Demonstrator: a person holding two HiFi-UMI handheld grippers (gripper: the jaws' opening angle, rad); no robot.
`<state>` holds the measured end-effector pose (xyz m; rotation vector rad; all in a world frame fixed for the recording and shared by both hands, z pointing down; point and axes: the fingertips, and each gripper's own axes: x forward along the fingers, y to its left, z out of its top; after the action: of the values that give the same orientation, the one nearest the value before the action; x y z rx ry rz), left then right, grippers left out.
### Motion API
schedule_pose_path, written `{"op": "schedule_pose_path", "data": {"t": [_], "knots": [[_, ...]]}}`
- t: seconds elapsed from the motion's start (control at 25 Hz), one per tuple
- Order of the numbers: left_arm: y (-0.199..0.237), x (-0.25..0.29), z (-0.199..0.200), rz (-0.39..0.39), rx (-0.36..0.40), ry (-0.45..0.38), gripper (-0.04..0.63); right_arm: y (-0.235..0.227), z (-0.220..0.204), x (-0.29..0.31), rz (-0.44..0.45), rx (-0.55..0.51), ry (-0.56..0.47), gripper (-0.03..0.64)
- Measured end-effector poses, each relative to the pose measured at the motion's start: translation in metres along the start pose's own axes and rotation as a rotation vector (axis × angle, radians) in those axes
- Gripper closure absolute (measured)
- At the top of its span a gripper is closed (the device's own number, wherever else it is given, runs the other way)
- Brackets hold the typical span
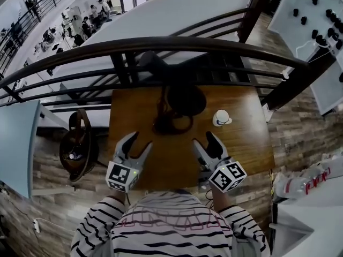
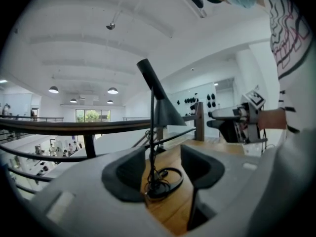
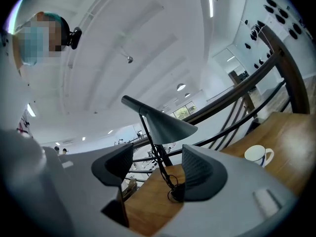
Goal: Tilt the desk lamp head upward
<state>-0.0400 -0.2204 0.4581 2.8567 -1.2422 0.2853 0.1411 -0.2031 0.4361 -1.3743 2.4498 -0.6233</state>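
A dark desk lamp stands at the far middle of the wooden table (image 1: 246, 149). Its cone head (image 1: 182, 98) points down, and its cord (image 1: 170, 125) lies coiled round the base. In the left gripper view the head (image 2: 165, 113) hangs from a slanted arm, above the round base (image 2: 160, 187). The right gripper view has the head (image 3: 167, 125) beyond the jaws. My left gripper (image 1: 138, 142) and right gripper (image 1: 204, 140) hover over the near half of the table. Both are open and short of the lamp, with nothing between their jaws.
A white mug (image 1: 221, 118) stands to the right of the lamp and shows again as the mug (image 3: 257, 155) in the right gripper view. A dark curved railing (image 1: 161, 46) runs just behind the table. A round dark seat (image 1: 77, 143) is on the floor at the left.
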Motion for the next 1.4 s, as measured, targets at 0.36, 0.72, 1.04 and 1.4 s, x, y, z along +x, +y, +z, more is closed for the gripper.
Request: {"op": "schedule_pose_path", "data": {"t": [0.36, 0.72, 1.04, 1.4], "knots": [[-0.006, 0.059, 0.001, 0.074, 0.049, -0.012, 0.376, -0.038, -0.006, 0.021, 0.085, 0.044, 0.075, 0.293], [0.013, 0.105, -0.032, 0.149, 0.041, 0.039, 0.374, -0.061, -0.007, 0.043, 0.139, 0.085, 0.089, 0.285], [0.025, 0.144, -0.048, 0.12, 0.049, 0.095, 0.37, -0.074, 0.01, 0.056, 0.176, 0.111, 0.048, 0.285], [0.038, 0.173, -0.055, 0.089, 0.041, 0.127, 0.383, -0.082, 0.014, 0.072, 0.199, 0.138, 0.038, 0.285]]}}
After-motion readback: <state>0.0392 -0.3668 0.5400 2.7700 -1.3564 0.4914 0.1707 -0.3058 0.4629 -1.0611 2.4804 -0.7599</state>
